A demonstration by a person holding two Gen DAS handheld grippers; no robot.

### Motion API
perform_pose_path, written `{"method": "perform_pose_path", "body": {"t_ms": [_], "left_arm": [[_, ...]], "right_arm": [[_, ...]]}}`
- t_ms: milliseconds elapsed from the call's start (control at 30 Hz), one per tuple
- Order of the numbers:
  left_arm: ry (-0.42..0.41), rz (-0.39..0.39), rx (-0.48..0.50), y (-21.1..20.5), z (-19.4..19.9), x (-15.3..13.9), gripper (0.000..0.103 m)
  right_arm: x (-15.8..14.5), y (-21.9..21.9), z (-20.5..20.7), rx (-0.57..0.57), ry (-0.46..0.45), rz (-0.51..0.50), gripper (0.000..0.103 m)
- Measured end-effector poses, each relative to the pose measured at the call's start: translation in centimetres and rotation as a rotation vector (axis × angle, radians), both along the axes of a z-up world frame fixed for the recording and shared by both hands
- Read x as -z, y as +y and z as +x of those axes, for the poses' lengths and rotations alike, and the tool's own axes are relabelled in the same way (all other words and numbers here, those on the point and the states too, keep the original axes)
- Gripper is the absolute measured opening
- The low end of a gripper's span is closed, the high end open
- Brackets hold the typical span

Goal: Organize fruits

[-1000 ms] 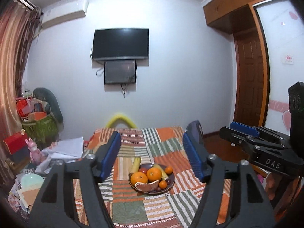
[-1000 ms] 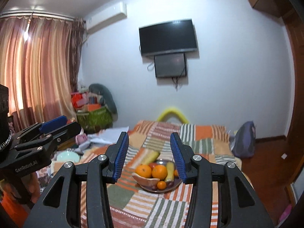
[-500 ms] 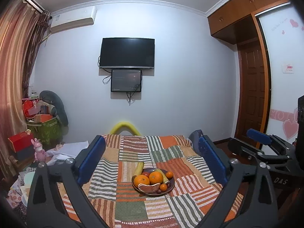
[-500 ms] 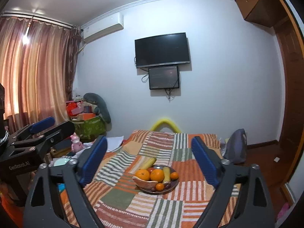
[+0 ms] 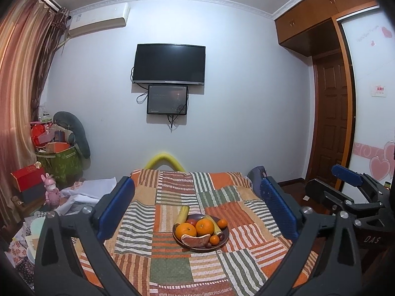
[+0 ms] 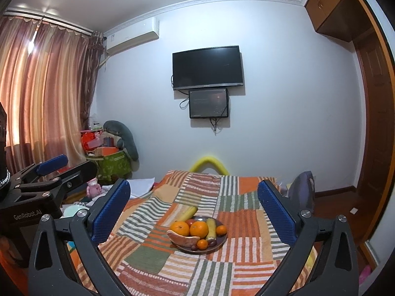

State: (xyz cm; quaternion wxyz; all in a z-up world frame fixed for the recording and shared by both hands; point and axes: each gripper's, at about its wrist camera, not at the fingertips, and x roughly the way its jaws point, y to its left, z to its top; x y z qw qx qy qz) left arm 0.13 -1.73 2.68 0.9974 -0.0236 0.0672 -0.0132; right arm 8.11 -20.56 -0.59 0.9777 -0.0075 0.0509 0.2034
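Note:
A dark round plate (image 5: 223, 243) (image 6: 221, 243) sits on the striped patchwork cloth of a table (image 5: 172, 266) (image 6: 153, 254). It holds two large oranges (image 5: 205, 227) (image 6: 199, 229), small mandarins (image 5: 214, 239), bananas (image 5: 182, 214) (image 6: 187, 213), a red fruit and a grapefruit wedge (image 5: 195, 239) (image 6: 181, 241). My left gripper (image 5: 196, 208) is wide open and empty, well short of the plate. My right gripper (image 6: 193, 207) is wide open and empty too, equally far back. Each gripper shows at the edge of the other's view.
A yellow curved chair back (image 5: 164, 160) stands at the table's far end. Clutter, boxes and a pink toy (image 5: 50, 192) fill the left floor. A grey bag (image 5: 255, 172) sits at the table's right. A TV (image 5: 169, 64) hangs on the wall.
Both grippers opened from narrow to wide. Both cameras tilted or drew back, so more of the table and the room shows.

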Motion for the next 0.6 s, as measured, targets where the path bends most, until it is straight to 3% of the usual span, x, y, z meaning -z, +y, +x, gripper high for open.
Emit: {"method": "perform_pose_path", "body": {"t_ms": [600], "left_arm": [[0.006,-0.004,0.007,-0.02,0.14,0.07,0.103]], "right_arm": [[-0.52,-0.67,-0.28,0.019,-0.003,0.019,0.103]]}}
